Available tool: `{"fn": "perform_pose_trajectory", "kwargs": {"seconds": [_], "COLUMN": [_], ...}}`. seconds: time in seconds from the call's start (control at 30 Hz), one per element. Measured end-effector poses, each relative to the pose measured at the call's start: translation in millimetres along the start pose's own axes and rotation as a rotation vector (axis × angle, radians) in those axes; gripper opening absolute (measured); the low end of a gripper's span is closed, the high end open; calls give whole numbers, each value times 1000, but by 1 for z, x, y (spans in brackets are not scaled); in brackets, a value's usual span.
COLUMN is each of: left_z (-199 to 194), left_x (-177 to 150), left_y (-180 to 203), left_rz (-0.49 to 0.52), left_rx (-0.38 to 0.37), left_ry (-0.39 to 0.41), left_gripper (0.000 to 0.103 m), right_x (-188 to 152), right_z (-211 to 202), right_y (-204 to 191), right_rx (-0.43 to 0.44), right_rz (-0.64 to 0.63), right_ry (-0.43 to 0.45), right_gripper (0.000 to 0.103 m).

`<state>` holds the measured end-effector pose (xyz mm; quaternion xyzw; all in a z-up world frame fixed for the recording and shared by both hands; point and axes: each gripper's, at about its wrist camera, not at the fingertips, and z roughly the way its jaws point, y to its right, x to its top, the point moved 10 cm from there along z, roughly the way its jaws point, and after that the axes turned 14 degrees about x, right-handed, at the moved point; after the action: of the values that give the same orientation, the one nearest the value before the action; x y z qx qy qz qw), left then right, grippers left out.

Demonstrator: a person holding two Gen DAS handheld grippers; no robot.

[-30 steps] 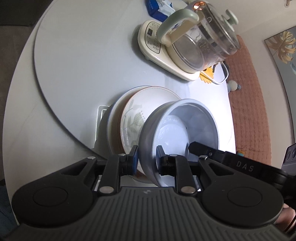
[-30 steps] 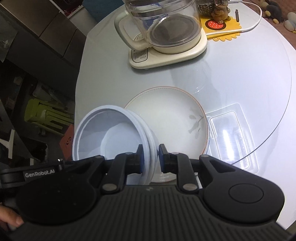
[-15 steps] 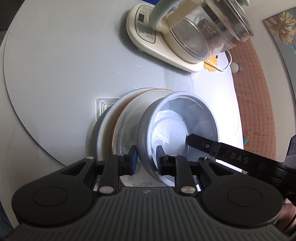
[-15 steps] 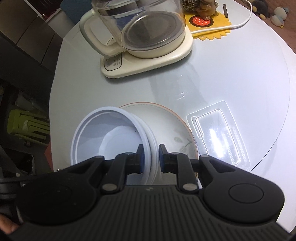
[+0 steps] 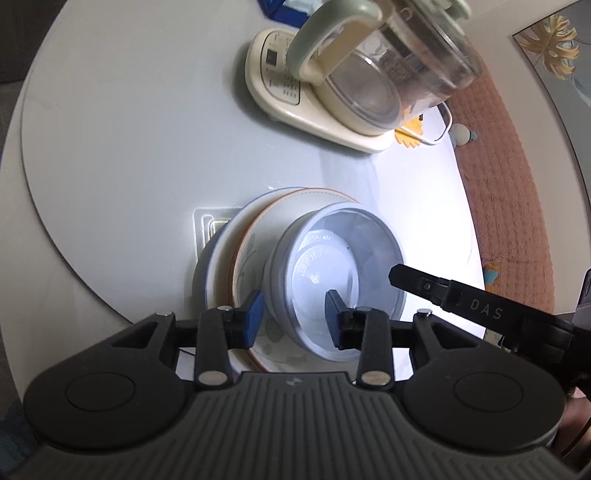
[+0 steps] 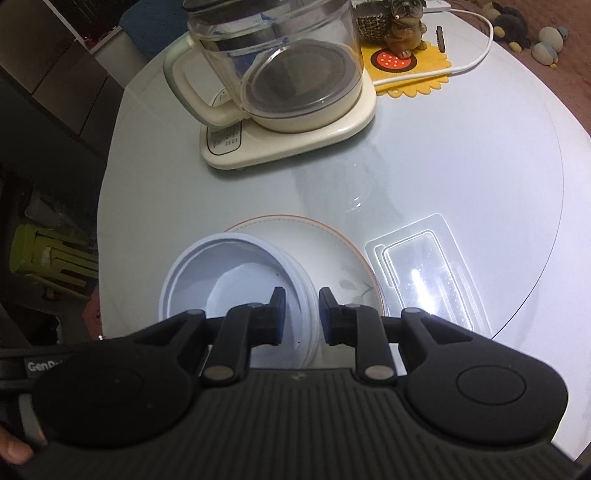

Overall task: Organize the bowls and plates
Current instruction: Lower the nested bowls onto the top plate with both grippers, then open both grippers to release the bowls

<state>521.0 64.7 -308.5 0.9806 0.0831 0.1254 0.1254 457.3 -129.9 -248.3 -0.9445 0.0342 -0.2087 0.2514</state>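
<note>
A stack of white plastic bowls (image 5: 354,251) (image 6: 221,280) sits on an orange-rimmed plate (image 5: 258,229) (image 6: 332,243), which lies on a second plate (image 5: 218,243). My left gripper (image 5: 293,299) straddles the bowls' near wall and its jaws are opening; the pads stand clear of the wall. My right gripper (image 6: 301,295) straddles the opposite rim, its jaws also opening, with small gaps beside the rim. One of its fingers (image 5: 424,282) reaches over the bowls in the left wrist view.
The plates rest on a round glass-topped table (image 5: 129,147), near its edge. A clear plastic tray (image 6: 424,280) lies beside the plates. A glass kettle on a cream base (image 6: 280,59) (image 5: 369,74) stands behind, next to a dog figurine on a yellow mat (image 6: 402,22).
Both grippers, shut on the bowl stack's rim before, have parted their jaws, the left more widely. The bowls have settled from tilted to flat on the plate.
</note>
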Motion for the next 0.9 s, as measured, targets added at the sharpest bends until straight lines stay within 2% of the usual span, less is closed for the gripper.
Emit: {"fn": "perform_pose_trajectory", "kwargs": {"seconds": [0.33, 0.67, 0.9], "left_z": [-80, -160, -204], "left_x": [-20, -61, -104], "left_y": [5, 16, 19], "left_rz": [22, 42, 66], "left_rx": [31, 69, 91], "left_ry": [166, 331, 402], "left_gripper": [41, 41, 52], "right_x": [-2, -18, -48], "right_z": [-61, -135, -178], "right_y": [-32, -62, -71], "right_rx": [41, 98, 104], "right_rz": [-80, -179, -239], "right_ry": [101, 223, 294], "right_gripper": [24, 24, 24]}}
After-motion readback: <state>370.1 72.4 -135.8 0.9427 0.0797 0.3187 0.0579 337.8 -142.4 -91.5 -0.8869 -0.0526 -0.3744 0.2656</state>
